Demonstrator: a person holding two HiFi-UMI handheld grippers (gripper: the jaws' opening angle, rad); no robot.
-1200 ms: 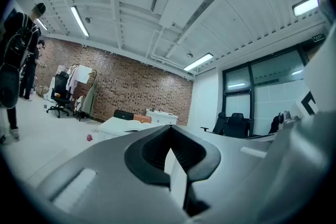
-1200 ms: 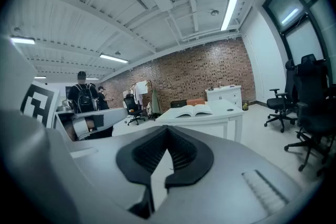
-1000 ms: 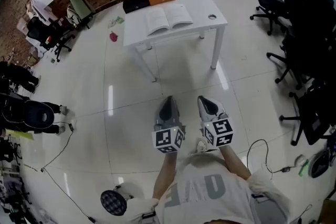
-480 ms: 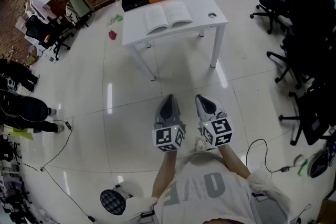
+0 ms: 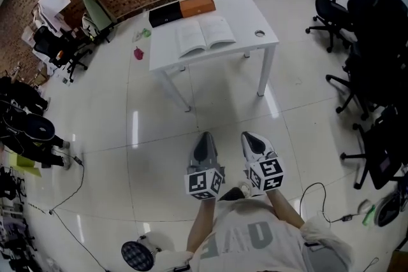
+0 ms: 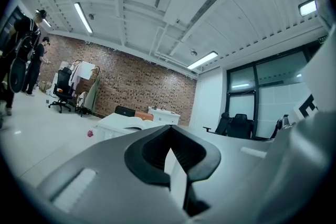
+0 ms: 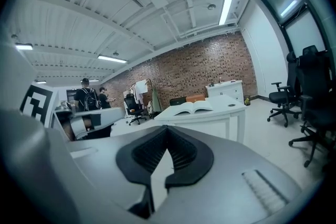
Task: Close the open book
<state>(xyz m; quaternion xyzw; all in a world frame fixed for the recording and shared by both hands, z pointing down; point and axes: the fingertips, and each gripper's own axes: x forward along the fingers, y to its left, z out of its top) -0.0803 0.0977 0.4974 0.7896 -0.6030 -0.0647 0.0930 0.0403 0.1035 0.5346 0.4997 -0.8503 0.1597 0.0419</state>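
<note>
Book [image 5: 205, 35] on table [image 5: 241, 8]; boxes [image 5: 182, 9] just behind bk.

A white desk [image 5: 241, 12] stands on four legs on a pale, glossy tiled floor [image 5: 159, 137]. An open book [image 5: 205, 34] lies flat on the desktop, pages up, roughly at its middle. To the right of the book, near the desk's right edge, sits a small round ring [image 5: 259, 33]; whether it is a hole or an object cannot be told. Beyond the book, along the far edge, are a black box [image 5: 164, 13] and an orange box [image 5: 197, 6], side by side. Left of the book, down on the floor, lies a small pink object [image 5: 138, 53].
</note>
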